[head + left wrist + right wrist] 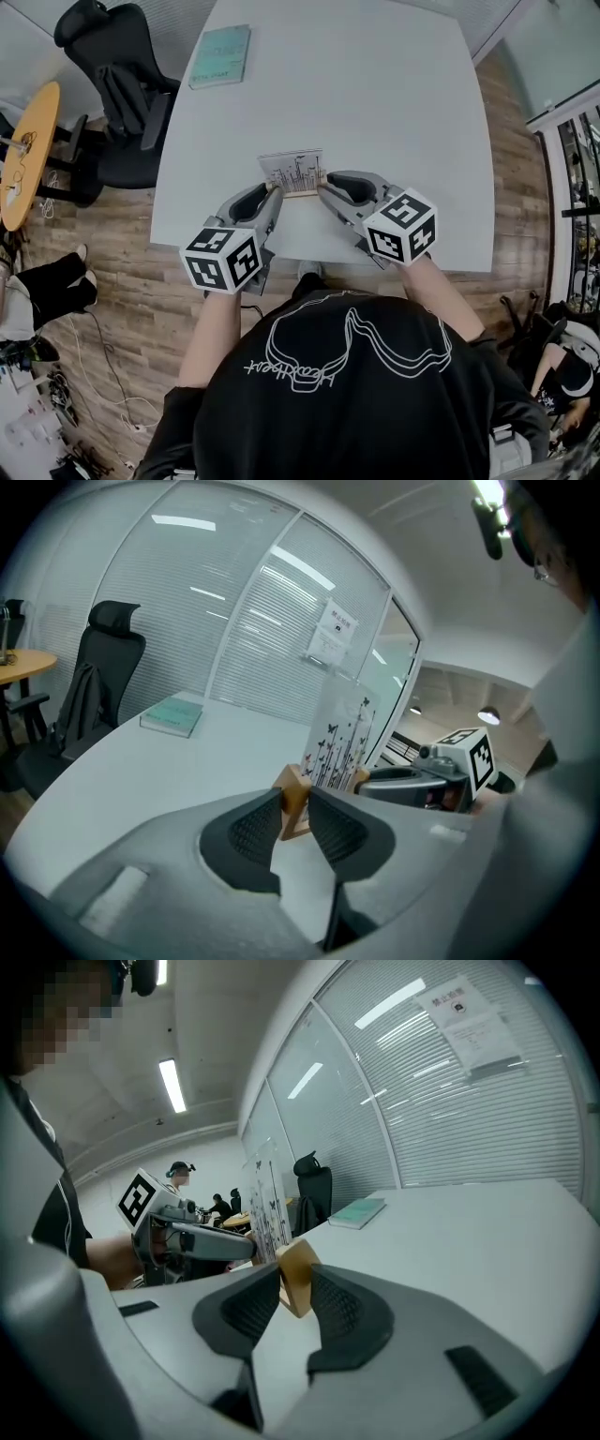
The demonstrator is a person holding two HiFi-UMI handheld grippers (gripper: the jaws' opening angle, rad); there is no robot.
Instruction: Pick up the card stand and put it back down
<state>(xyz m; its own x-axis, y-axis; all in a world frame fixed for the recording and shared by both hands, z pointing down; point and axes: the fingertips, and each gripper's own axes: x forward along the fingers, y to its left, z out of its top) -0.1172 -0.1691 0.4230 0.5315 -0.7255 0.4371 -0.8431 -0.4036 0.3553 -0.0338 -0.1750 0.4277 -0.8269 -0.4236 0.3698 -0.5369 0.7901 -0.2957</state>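
Left gripper (pixel 295 803), card stand (pixel 339 738), book (pixel 172 716) beyond

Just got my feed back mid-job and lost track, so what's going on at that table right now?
A person holds a gripper in each hand over the white table. The left gripper and the right gripper each have their fingers closed on one end of the wooden base of the card stand, whose clear butterfly-printed panel stands upright near the table's front edge. Whether the base is lifted or resting cannot be told. A teal book lies at the far end.
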